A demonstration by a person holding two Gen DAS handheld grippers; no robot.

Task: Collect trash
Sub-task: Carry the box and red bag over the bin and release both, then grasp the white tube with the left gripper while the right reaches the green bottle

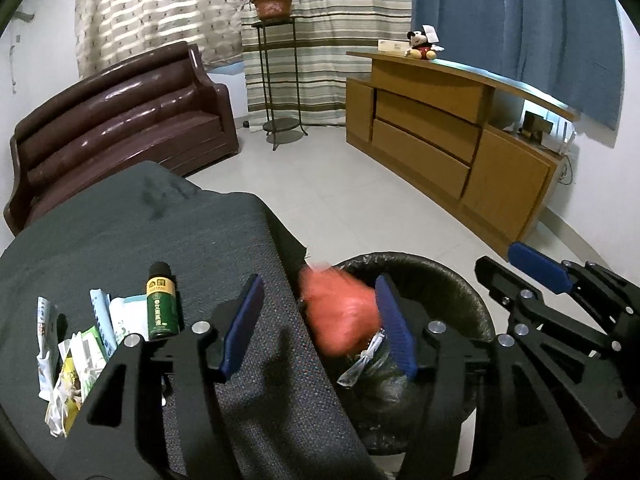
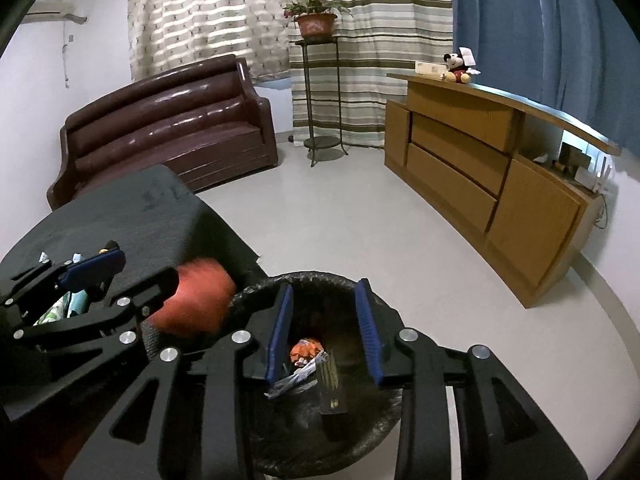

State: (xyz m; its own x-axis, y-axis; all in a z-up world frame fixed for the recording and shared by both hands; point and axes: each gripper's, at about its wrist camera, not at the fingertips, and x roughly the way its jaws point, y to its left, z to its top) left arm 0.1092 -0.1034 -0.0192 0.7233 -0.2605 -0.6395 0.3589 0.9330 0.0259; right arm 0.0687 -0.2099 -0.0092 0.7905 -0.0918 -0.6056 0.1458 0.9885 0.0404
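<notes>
Mostly blur, fuzzy orange clump (image 1: 340,316), round black-lined bin (image 2: 256,292)

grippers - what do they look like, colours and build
Both match: the left gripper and right gripper have matte black angular linkage frames with cut-out slots and round silver pivot bolts. Each finger carries a flat rectangular blue pad with a ribbed face. No cables, markings or sleeves show.

A living room corner behind the work

A brown leather sofa (image 2: 168,128) stands left of a metal plant stand (image 2: 322,100) carrying a potted plant (image 2: 316,20); a Mickey Mouse toy (image 2: 456,66) sits at the wooden sideboard's (image 2: 500,168) far end.
</notes>
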